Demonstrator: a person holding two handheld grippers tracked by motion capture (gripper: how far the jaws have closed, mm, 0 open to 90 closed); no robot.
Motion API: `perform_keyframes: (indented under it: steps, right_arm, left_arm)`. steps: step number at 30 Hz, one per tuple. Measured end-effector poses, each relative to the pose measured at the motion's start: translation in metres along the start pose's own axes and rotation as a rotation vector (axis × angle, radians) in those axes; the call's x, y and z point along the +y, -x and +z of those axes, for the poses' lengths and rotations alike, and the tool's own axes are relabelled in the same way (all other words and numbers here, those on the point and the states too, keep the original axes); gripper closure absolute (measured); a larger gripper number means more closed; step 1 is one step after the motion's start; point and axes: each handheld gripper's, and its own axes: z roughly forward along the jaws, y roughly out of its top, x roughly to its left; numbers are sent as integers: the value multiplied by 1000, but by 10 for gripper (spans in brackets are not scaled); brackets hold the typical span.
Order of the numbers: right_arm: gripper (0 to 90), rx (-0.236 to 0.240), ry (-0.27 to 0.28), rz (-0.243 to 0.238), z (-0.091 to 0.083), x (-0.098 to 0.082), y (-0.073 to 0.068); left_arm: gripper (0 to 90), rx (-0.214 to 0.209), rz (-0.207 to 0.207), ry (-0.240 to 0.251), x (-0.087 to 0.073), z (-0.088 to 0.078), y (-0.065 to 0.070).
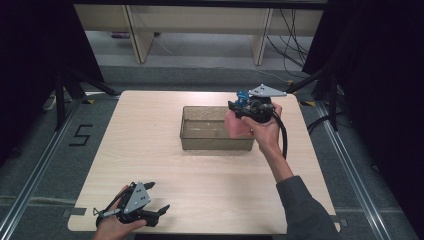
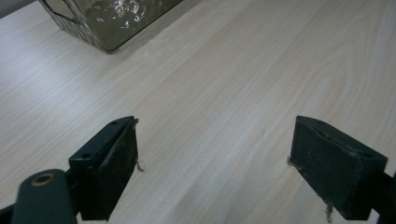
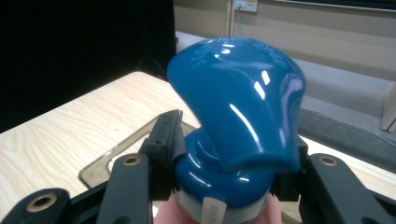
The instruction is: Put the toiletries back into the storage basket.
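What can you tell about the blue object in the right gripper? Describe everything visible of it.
The blue object is glossy, like hard plastic or glazed ware, with a wide rounded top that narrows to a neck above a bulbous base. Faint raised lettering marks its top, and a pale band with a small tag runs below the base. The right gripper is shut on its neck, holding it upright above the far right corner of the clear brown bin.

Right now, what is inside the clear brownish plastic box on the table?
The clear brownish plastic box looks empty across its visible floor; the hand with the right hand-held gripper covers its right end.
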Motion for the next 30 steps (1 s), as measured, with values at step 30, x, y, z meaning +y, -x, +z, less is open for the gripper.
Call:
perform_keyframes:
  steps: [30]
  right_arm:
    - [534,-51,-20,-2,21,-23,21]
  left_arm:
    - [148,-7,-20,10,0,1,2]
